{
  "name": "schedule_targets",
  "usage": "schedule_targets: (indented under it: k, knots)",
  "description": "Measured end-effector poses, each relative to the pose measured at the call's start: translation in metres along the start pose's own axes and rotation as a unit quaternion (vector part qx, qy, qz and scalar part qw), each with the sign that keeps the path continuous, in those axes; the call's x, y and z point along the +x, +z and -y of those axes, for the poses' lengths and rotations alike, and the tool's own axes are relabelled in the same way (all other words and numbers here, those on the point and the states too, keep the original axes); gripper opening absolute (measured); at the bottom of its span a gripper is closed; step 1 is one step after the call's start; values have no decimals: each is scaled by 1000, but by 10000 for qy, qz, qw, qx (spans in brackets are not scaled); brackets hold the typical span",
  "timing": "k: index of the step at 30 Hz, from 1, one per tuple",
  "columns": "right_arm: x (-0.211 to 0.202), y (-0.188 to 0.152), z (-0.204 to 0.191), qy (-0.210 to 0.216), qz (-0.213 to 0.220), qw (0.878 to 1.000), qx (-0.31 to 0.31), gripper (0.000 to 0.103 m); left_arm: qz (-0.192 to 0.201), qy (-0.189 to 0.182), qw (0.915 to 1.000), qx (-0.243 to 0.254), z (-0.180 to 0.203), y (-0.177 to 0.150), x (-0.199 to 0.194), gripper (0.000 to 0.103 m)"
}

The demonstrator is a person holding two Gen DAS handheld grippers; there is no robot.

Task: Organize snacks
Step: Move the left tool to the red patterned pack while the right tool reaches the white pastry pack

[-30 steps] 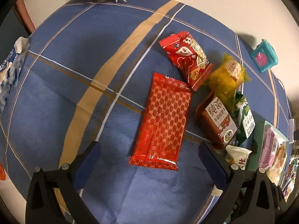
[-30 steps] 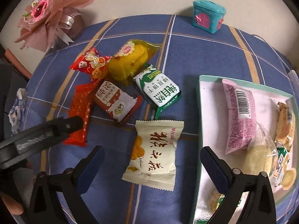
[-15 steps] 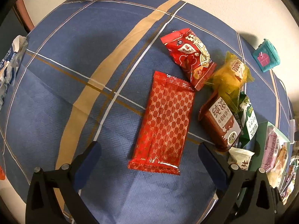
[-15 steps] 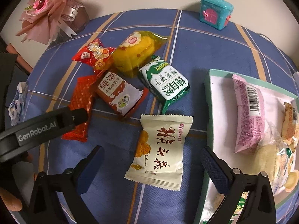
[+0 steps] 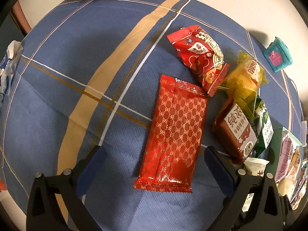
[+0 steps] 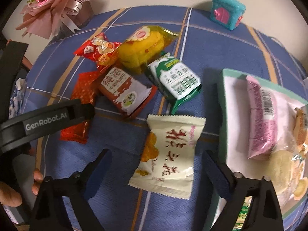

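Lowering | left hand-held gripper wide over red packet, nearer | right hand-held gripper narrowing around cream packet, untouched

Loose snack packets lie flat on blue cloth beside a part-filled tray.

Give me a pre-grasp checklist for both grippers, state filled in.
1. Left gripper open, straddling the long red gold-patterned wrapper: ok.
2. That wrapper free of neighbours: not ok, the red printed snack pouch overlaps its far corner.
3. Right gripper around the cream snack packet with red lettering: ok; its jaws have just been closing but the pads are not yet touching.
4. Cream packet lying flat on the blue plaid tablecloth, clear of the green biscuit pack: ok.
5. Space in the green-rimmed white tray: ok, near side bare.
6. Pad contact height: cannot tell.
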State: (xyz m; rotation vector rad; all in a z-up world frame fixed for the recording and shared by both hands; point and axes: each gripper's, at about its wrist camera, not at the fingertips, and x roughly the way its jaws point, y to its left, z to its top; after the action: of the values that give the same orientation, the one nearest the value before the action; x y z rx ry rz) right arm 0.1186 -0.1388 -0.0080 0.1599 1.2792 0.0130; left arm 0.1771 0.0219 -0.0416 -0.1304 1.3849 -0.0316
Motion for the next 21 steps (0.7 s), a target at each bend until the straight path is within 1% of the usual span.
schedule_targets:
  k: [4,8,12,14,17,19,21]
  knots:
    - [6,-3,-2,112,-100,9999,68,86,55,23,9999,-81,0,4,3,103]
    - [7,-4,-3,57,-46,9999,88,78,122,-19,9998,-161,-8,12,2,102]
    - [10,-5,-3,-87,-28,9999,113,71,149,32,9998,-115,-6,17,2,99]
    - [12,-6,-5,-194,-20,9998,73,69,175,68,9998,-73,0,17,3,95]
    - [16,-7,-7,-350,-33,9994,-57,69,219,104,9997,69,9,16,-1,89]
    - [19,-10,-14,-473,-13,9987,-201,69,192,176,9995,198,15,16,1,88]
    - [21,-11,-16,-492,2,9986,-203,69,126,358,9985,394,22,16,4,88]
